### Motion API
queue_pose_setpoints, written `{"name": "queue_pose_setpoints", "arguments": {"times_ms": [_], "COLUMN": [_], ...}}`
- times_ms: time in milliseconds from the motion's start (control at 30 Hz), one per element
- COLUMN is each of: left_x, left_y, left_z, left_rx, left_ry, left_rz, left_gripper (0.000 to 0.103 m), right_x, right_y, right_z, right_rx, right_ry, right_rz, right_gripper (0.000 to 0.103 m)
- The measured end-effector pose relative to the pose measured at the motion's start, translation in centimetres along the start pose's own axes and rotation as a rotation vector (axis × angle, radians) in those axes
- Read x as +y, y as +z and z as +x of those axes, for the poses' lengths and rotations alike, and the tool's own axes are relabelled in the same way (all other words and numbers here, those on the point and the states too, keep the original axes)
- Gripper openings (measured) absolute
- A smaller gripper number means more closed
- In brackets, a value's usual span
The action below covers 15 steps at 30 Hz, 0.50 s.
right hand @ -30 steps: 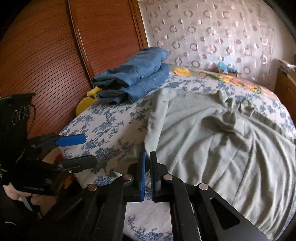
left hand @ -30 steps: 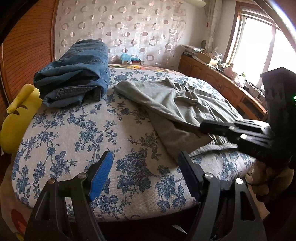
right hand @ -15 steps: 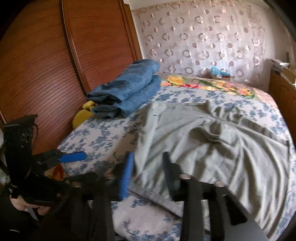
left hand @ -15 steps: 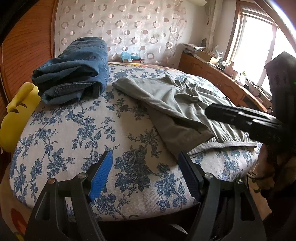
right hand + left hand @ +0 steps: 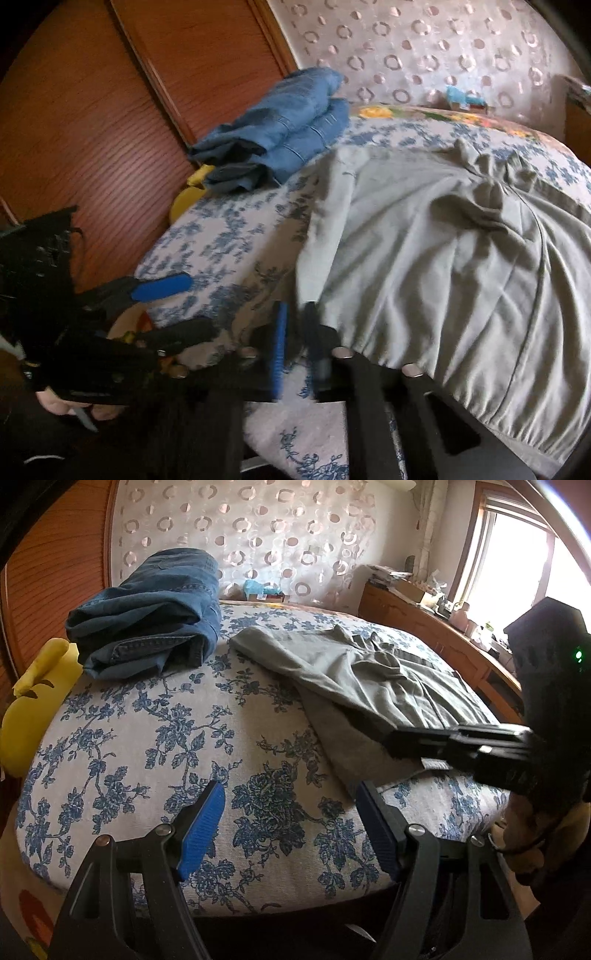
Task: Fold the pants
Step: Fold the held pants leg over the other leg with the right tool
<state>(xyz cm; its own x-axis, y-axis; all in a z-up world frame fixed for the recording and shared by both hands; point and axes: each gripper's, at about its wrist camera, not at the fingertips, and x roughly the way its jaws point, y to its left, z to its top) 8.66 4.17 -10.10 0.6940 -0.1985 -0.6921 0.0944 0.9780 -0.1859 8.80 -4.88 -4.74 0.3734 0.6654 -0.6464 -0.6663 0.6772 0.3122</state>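
Moved since half a second earlier: right gripper [image 5: 297,347], then spread above the hem, now down at the near edge of the grey-green cotton pants [image 5: 443,266], jaws drawn together on that edge. Pants: spread flat across the blue-flowered white bedspread [image 5: 184,738]. Left gripper [image 5: 291,827]: wide open, empty, over bare bedspread. Folded blue denim jeans [image 5: 155,613]: far left corner.

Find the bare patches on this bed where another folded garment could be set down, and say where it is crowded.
Free: the floral bedspread between the folded jeans, the grey pants and the near edge, ahead of the open left gripper. Crowded: the window side, covered by the pants, where the right gripper is shut at their near corner.
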Motion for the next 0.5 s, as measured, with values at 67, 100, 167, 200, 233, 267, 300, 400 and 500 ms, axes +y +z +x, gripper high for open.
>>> {"name": "queue_pose_setpoints", "arguments": {"times_ms": [67,100,167,200,233,267,300,400,500], "left_x": [-0.1,-0.1,-0.2,-0.3,-0.3,-0.5,-0.6,-1.1,-1.9], "left_y": [0.0,0.0,0.1,0.2,0.3,0.4,0.4,0.8,1.5], "left_z": [0.0,-0.1,-0.1,-0.2,-0.2,-0.2,-0.3,-0.4,-0.4], "left_rx": [0.0,0.0,-0.003,-0.005,-0.007,-0.009,-0.012,-0.021,-0.029], "left_ry": [0.001,0.001,0.001,0.001,0.001,0.0,-0.002,-0.009,-0.016], "left_rz": [0.002,0.003,0.007,0.009,0.011,0.013,0.016,0.03,0.05], "left_gripper": [0.074,0.074,0.074,0.074,0.074,0.074,0.074,0.074,0.074], "right_x": [-0.2,-0.3,-0.6,-0.7,-0.7,-0.7,-0.9,-1.5,-2.5], "right_y": [0.1,0.1,0.0,0.0,-0.1,-0.1,-0.2,-0.3,-0.7], "right_z": [-0.8,-1.2,-1.9,-2.5,-3.2,-4.1,-4.8,-7.4,-9.7], "right_rx": [-0.024,-0.039,-0.063,-0.076,-0.088,-0.104,-0.118,-0.158,-0.186], "right_ry": [-0.01,-0.028,-0.055,-0.07,-0.08,-0.095,-0.113,-0.157,-0.198], "right_rz": [-0.011,-0.018,-0.026,-0.031,-0.038,-0.043,-0.047,-0.056,-0.053], "right_gripper": [0.002,0.002,0.002,0.002,0.002,0.002,0.002,0.002,0.002]}}
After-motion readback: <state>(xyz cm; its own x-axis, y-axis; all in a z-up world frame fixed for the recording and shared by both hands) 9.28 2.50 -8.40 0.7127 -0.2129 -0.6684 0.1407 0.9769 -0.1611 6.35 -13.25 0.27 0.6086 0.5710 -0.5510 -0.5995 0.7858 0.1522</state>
